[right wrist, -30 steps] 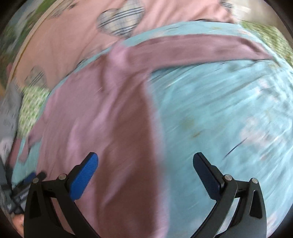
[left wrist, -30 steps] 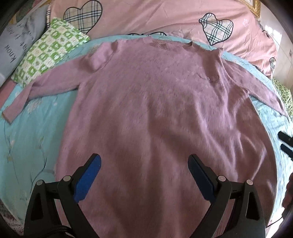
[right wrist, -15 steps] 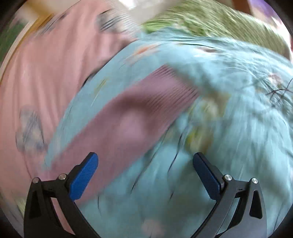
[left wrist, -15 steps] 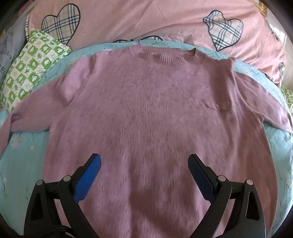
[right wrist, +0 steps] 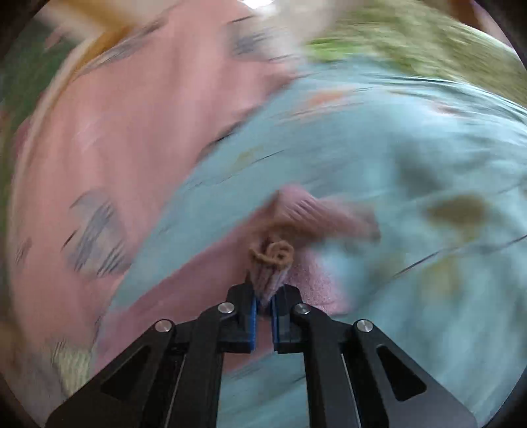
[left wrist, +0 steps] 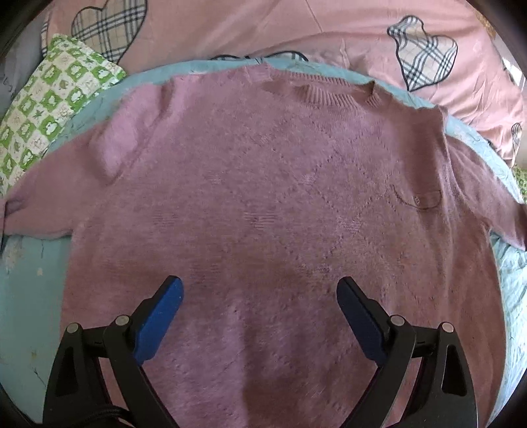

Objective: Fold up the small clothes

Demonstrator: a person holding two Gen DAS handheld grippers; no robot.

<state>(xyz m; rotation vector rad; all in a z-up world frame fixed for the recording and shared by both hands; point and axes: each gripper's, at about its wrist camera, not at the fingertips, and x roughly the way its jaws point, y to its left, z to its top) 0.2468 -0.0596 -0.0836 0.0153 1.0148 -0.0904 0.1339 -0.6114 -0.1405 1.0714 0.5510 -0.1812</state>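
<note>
A mauve knitted sweater [left wrist: 263,204] lies flat and face up on a light blue sheet [left wrist: 29,296], neck away from me, both sleeves spread out to the sides. My left gripper [left wrist: 260,296] hovers over the sweater's lower chest, open, with nothing between its blue pads. In the blurred right wrist view my right gripper [right wrist: 263,296] is shut on the ribbed cuff [right wrist: 273,270] of the sweater's sleeve [right wrist: 184,296], and the cuff bunches up just ahead of the fingertips.
A pink duvet [left wrist: 263,29] with checked hearts lies behind the sweater. A green-and-white checked pillow [left wrist: 49,115] sits at the back left. Green patterned bedding [right wrist: 411,42] borders the blue sheet [right wrist: 395,148] at the far right.
My right gripper swung out along the sleeve to its cuff and shut on it. My left gripper moved up over the sweater's body, staying open.
</note>
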